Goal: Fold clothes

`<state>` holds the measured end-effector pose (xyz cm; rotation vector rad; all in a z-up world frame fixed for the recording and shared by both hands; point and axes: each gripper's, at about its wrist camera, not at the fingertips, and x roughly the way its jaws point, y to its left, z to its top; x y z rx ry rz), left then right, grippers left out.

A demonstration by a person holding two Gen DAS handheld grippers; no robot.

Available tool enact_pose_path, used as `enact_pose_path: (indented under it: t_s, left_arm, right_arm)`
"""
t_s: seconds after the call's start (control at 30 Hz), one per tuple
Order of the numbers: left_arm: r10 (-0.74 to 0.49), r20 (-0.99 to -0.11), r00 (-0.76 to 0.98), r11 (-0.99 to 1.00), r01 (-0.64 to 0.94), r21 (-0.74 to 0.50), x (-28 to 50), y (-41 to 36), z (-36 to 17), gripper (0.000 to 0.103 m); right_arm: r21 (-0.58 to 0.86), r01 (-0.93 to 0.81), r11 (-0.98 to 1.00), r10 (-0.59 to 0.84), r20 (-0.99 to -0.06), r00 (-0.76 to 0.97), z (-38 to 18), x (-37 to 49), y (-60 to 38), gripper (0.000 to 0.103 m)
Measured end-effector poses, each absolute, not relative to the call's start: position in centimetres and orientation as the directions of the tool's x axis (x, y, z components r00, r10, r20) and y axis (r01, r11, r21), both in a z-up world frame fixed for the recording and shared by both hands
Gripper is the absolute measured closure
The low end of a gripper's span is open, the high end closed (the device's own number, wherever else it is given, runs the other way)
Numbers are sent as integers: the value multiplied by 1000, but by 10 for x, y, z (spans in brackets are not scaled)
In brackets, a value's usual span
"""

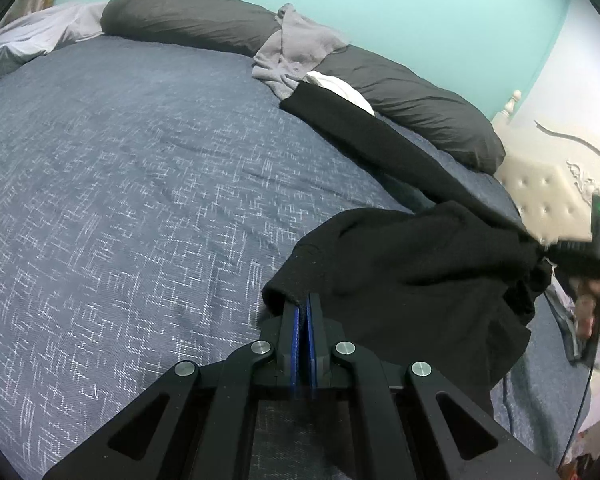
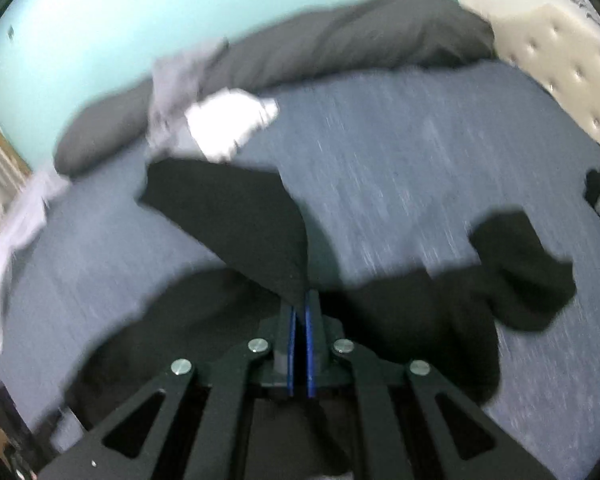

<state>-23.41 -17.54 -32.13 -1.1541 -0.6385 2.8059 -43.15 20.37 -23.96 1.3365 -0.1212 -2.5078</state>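
You're pinching the black garment (image 1: 412, 264) with both grippers.
Left gripper (image 1: 304, 300) and right gripper (image 2: 300, 296) are clamping soft matte fabric, sagging over the woven blue bedspread (image 1: 140, 200).

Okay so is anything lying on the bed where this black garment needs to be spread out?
Nothing visible on the open blue bedspread. The grey cloth and white item sit back by the pillows; the black garment touches them.

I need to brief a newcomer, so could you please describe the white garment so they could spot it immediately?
Start at the long dark grey pillows along the turquoise wall. Below them, a light grey garment is draped; the white garment lies beside it on the blue bedspread, partly under the black garment. It is the only bright white cloth there.
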Motion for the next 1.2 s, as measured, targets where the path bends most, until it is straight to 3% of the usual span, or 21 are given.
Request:
enact_pose_path:
  t_s: [0.13,0.27,0.37,0.43,0.47,0.53,0.8,1.0,1.13,1.2]
  left_arm:
    - [189,-666,-722,-914,118,-387,-235,-176,-322,100]
    - [187,-670,-718,-914,122,-386,-236,-176,-324,100]
    - [187,-670,-718,-914,122,-386,-236,-175,-325,100]
    - [187,-671,-717,-916,119,-382,-236,-174,-325,100]
    - [187,-672,-717,-917,118,-380,-236,-173,-325,100]
    - [187,-673,-715,-918,117,-379,-235,-172,-325,100]
    - [188,-678,-711,-916,123,-382,-239,-176,-329,100]
    - [189,-683,-706,-915,126,-384,-240,-176,-331,100]
    - [187,-684,-705,-916,126,-381,-240,-175,-331,100]
    - [187,-685,-704,-916,126,-380,-241,-174,-331,100]
  right_arm:
    - [198,235,-952,-293,-817,-496,-246,-428,204,98]
    - [147,266,-953,-279,-771,-572,-222,-428,191,81]
    - [114,312,-943,-290,-739,-608,-204,-434,170,74]
    - [116,345,-931,-311,-745,-590,-203,-445,156,69]
    - [119,364,-924,-324,-752,-574,-203,-451,148,61]
    - [96,397,-913,-315,-785,-533,-213,-467,129,58]
    - [-113,476,-872,-110,-903,-416,-277,-518,71,58]
    - [-281,510,-813,52,-907,-417,-312,-528,68,58]
    - [-237,499,-834,-9,-897,-441,-302,-524,81,90]
    - [-209,484,-850,-49,-882,-468,-290,-520,89,92]
